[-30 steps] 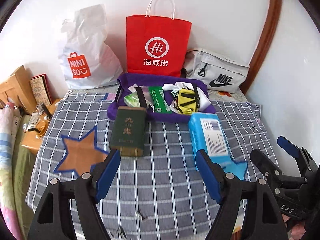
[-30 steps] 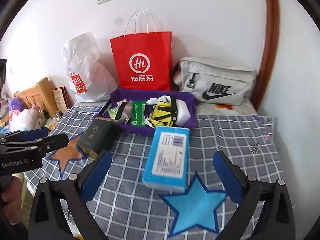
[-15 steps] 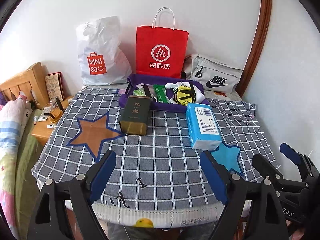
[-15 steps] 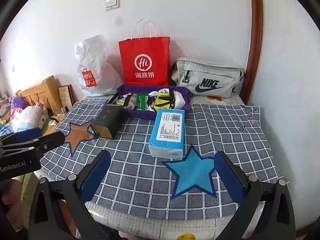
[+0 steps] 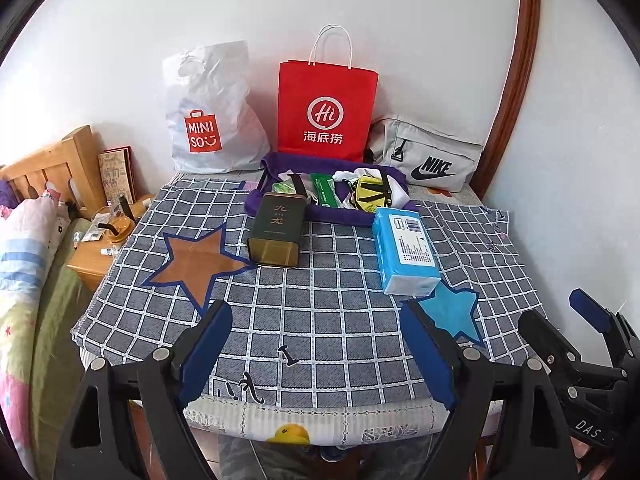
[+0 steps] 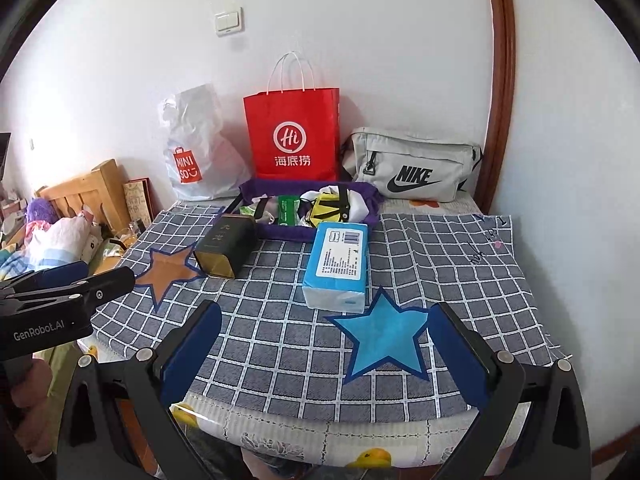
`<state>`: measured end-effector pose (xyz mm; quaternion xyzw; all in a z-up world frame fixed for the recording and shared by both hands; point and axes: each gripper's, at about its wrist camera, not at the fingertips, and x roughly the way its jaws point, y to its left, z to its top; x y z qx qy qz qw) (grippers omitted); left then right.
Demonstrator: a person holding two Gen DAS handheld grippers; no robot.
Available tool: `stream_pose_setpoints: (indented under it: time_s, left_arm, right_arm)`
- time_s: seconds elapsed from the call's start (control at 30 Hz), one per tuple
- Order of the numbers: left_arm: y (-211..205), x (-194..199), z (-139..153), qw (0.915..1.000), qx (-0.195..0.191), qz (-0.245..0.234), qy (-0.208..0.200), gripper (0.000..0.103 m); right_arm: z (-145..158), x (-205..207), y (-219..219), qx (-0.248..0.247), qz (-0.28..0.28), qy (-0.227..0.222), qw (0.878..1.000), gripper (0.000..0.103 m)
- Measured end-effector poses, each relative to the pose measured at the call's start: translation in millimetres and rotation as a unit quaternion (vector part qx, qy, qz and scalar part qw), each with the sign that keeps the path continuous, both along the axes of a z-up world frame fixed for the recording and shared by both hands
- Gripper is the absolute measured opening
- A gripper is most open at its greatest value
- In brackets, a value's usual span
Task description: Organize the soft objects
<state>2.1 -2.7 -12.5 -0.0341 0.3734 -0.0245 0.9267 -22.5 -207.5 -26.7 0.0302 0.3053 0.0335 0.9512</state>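
Blue tissue pack [image 6: 337, 263] on cloth, well beyond right gripper's [image 6: 326, 356] fingers

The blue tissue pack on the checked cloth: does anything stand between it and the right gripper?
Nothing visible does. The right gripper is open, and only bare checked cloth and the flat blue star lie between it and the blue tissue pack. The dark green tin lies apart, to the pack's left.
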Motion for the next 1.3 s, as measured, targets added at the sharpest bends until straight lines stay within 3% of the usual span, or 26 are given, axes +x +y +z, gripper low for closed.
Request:
stream_pose_setpoints:
  time_s: [1.3]
  left_arm:
    - [-1.9, -9.9, 1.6, 1.0000, -0.002, -0.005, -0.002, 0.085]
  right_arm:
    - [8.5, -15.4, -3.2, 0.006, -0.001, -0.016, 1.000, 0.102]
